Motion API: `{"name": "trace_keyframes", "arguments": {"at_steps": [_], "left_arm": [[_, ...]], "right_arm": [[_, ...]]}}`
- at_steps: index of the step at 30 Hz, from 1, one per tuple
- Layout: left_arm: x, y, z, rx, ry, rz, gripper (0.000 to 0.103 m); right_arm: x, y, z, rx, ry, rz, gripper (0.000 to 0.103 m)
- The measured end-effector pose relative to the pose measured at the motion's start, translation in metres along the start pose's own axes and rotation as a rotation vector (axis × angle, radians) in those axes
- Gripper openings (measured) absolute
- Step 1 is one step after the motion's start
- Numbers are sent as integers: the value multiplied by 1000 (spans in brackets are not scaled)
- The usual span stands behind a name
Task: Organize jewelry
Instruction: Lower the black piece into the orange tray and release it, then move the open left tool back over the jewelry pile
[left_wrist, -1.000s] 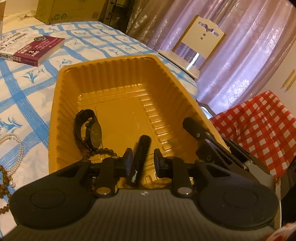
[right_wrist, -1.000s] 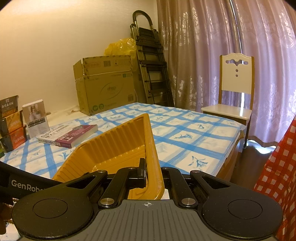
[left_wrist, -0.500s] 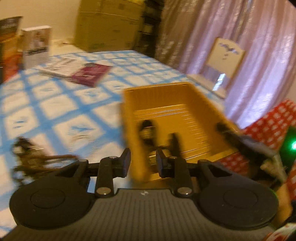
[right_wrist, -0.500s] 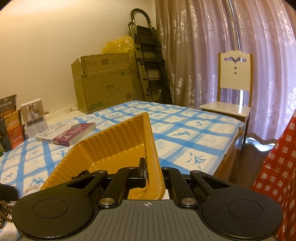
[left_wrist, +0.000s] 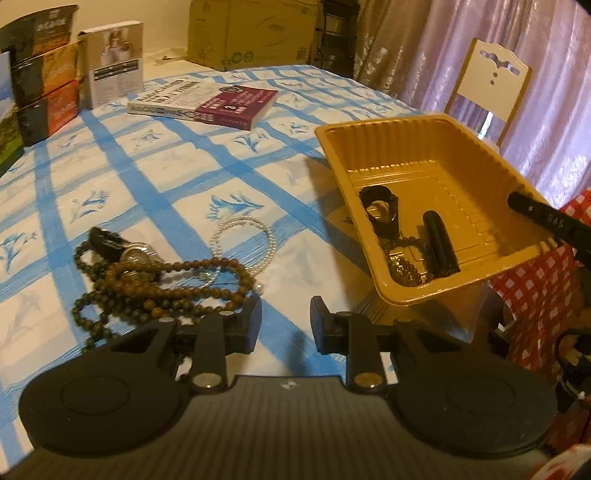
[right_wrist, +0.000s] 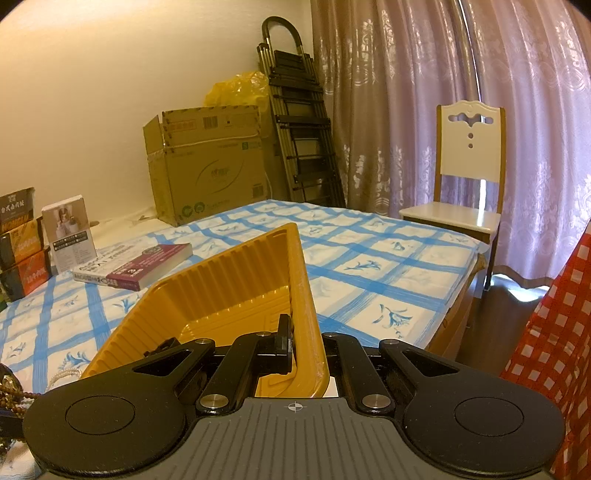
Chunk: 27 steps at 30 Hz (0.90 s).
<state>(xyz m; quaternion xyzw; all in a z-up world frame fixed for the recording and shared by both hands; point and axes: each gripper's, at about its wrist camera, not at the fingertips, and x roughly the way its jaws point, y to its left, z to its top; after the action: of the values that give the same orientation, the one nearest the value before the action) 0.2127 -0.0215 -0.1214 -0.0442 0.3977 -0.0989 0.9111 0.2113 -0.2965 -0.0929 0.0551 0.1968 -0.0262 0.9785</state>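
A yellow plastic tray (left_wrist: 424, 123) sits at the table's right edge and holds a black watch (left_wrist: 380, 208), a black tube (left_wrist: 439, 243) and dark beads (left_wrist: 404, 269). On the blue-checked cloth to its left lie a brown bead necklace (left_wrist: 166, 284), a silver watch (left_wrist: 129, 253) and a pearl bracelet (left_wrist: 243, 236). My left gripper (left_wrist: 286, 314) hovers open over the cloth just right of the necklace, with nothing between its fingers. My right gripper (right_wrist: 306, 343) is shut on the tray's near wall (right_wrist: 303, 280); its black finger (left_wrist: 546, 221) shows on the tray's right rim.
A book (left_wrist: 207, 103) lies farther back on the cloth, with stacked boxes (left_wrist: 44, 88) at the far left. Beyond the table stand a cardboard box (right_wrist: 210, 173), a folded ladder (right_wrist: 295, 129) and a white chair (right_wrist: 469, 177). A red checked cloth (right_wrist: 554, 332) is at the right.
My left gripper swung left from above the tray's inside to above the cloth beside the bead necklace. The black tube stays in the tray. The right gripper kept still.
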Motion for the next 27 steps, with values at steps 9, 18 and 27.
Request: {"name": "trace_keyframes", "arguments": {"at_steps": [9, 18, 27], "left_arm": [[31, 9, 5, -25, 26, 38, 23], [40, 12, 11, -10, 16, 69, 19], [43, 8, 8, -5, 35, 42, 13]], "right_arm": [[0, 1, 0, 5, 3, -1, 5], [1, 0, 0, 6, 6, -1, 5], [2, 0, -2, 8, 7, -2, 5]]}}
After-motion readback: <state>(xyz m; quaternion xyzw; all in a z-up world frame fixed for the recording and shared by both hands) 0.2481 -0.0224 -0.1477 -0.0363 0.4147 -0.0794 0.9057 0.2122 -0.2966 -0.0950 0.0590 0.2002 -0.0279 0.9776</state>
